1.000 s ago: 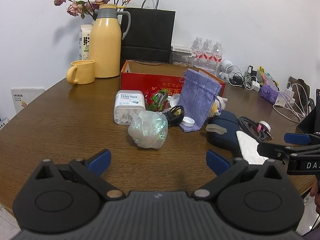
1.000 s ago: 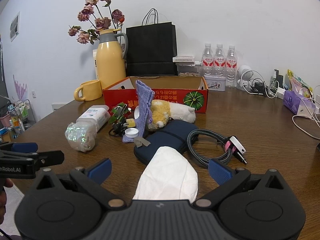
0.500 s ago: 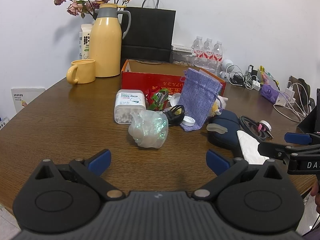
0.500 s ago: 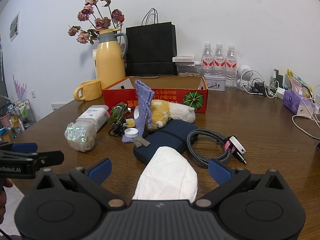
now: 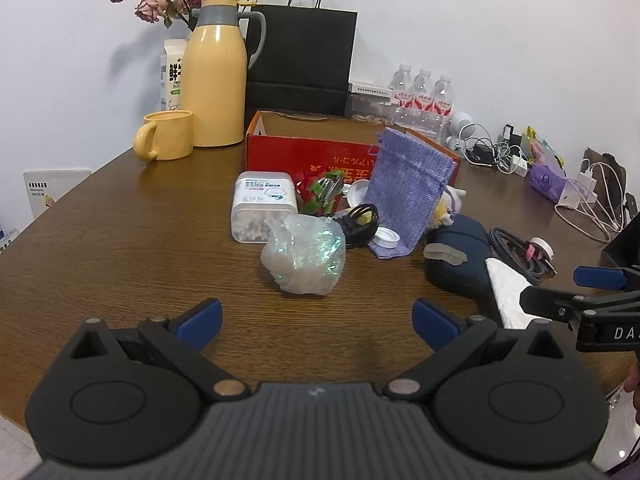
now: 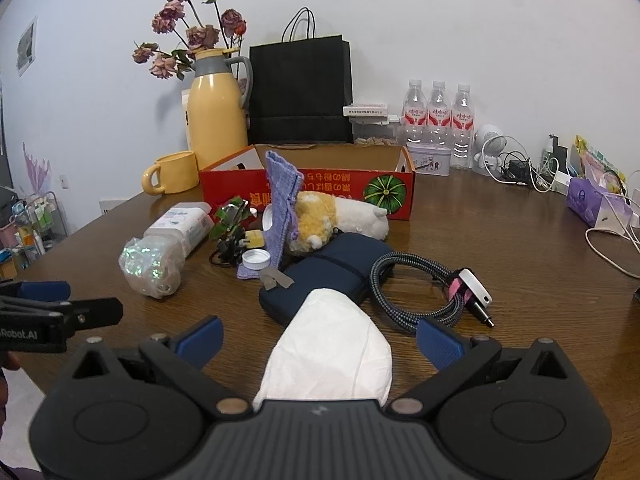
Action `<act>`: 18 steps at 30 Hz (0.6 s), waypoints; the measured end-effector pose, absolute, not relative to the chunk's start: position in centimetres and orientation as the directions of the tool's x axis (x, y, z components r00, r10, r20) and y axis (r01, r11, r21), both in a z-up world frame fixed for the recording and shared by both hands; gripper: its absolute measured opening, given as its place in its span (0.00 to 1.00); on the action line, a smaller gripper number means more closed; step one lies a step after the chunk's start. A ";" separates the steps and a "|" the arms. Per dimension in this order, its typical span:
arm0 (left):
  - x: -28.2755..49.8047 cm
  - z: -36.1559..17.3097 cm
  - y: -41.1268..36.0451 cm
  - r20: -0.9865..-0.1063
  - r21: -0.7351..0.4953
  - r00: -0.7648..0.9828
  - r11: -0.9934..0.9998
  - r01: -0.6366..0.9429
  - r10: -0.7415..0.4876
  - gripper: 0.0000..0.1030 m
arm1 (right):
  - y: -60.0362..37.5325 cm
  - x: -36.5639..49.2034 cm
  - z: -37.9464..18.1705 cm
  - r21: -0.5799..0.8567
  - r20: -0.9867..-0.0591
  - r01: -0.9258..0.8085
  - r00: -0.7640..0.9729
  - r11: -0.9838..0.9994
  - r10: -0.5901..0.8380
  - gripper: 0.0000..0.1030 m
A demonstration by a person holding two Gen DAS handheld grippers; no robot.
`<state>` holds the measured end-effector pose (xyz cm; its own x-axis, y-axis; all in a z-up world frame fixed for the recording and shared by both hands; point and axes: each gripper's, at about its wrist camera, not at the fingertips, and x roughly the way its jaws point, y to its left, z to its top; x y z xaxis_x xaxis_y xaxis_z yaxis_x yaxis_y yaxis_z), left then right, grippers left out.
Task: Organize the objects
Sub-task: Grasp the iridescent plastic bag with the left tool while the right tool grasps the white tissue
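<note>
Both my tongs gape wide near the table's [image 5: 120, 240] front edge; left gripper [image 5: 317, 322] faces the crinkly plastic bag [image 5: 304, 256], right gripper [image 6: 320, 340] straddles the white tissue [image 6: 332, 360].

Wooden table [image 5: 120, 240]: red box [image 5: 320, 156], mug [image 5: 166, 141], pouch [image 6: 324, 276]

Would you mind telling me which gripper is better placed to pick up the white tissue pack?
Right. The right gripper is open with the white tissue pack lying between its fingers; the left gripper faces the crinkly plastic bag instead.

Yellow jug [image 5: 218, 74], 3 water bottles [image 6: 436, 120]
</note>
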<state>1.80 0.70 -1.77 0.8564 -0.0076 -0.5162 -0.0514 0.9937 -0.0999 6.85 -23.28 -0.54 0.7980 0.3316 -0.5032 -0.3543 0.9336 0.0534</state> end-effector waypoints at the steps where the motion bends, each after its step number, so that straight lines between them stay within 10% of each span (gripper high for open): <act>1: 2.0 -1.8 0.8 -0.519 -0.099 0.855 0.994 -0.055 -0.004 1.00 | -22.8 7.2 -0.3 0.049 -0.509 -0.352 0.796 0.935 0.327 1.00; 18: 7.3 -2.8 2.3 -0.568 -0.078 0.821 0.990 -0.117 0.052 1.00 | -21.3 11.5 -3.5 0.011 -0.624 -0.377 0.721 0.926 0.301 0.93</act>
<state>7.28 2.30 -2.77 0.8211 0.0518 -0.5684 -0.1165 0.9901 -0.0781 11.49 -21.27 -3.54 0.7207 0.3015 -0.6242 -0.3775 0.9259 0.0113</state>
